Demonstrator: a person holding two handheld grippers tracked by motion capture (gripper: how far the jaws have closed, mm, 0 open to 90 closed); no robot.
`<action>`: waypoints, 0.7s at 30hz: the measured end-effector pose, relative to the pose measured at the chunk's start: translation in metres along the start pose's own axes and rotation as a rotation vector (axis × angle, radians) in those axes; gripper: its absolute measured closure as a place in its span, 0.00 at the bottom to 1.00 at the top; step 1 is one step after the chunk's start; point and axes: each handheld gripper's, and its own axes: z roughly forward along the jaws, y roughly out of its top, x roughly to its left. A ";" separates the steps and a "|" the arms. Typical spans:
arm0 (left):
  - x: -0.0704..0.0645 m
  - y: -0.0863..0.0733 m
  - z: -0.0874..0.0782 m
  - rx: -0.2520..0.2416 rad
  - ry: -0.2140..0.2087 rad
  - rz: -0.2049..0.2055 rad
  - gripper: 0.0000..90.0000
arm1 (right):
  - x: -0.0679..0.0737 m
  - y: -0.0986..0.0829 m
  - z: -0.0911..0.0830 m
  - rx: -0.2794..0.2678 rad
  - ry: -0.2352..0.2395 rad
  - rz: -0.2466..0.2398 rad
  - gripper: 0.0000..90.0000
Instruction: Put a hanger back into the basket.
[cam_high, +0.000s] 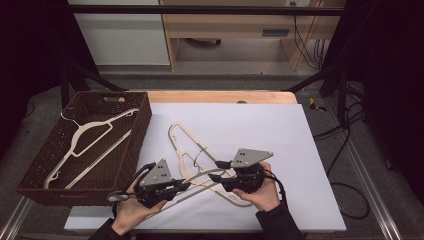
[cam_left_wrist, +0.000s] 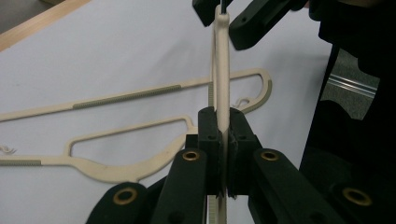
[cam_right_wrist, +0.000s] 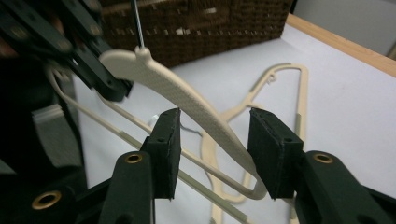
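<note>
While lifted hanger (cam_high: 200, 181) hung above near edge of white tabletop (cam_high: 280, 135), left gripper (cam_left_wrist: 223, 140) had jaws pressed on its arm. Right gripper (cam_right_wrist: 215, 149) stood with jaws spread, hanger shoulder passing between pads, no contact evident. Second hanger (cam_high: 182, 142) lay flat near tabletop centre. Third hanger (cam_high: 85, 140) rested in brown basket (cam_high: 142, 125) at left edge. Judged step: transfer to basket, lift under way. Next move calls for right jaws closing or clearing off, then leftward carry over basket rim.
</note>
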 end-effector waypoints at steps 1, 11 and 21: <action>0.001 0.000 -0.001 -0.008 0.006 -0.007 0.96 | -0.002 0.000 -0.004 -0.023 0.011 0.021 0.57; 0.005 0.006 -0.025 -0.029 0.089 -0.033 0.96 | -0.021 -0.007 -0.048 -0.125 -0.139 0.133 0.25; 0.023 0.042 -0.092 -0.086 0.173 -0.009 0.96 | -0.033 -0.035 -0.085 -0.146 -0.264 0.203 0.17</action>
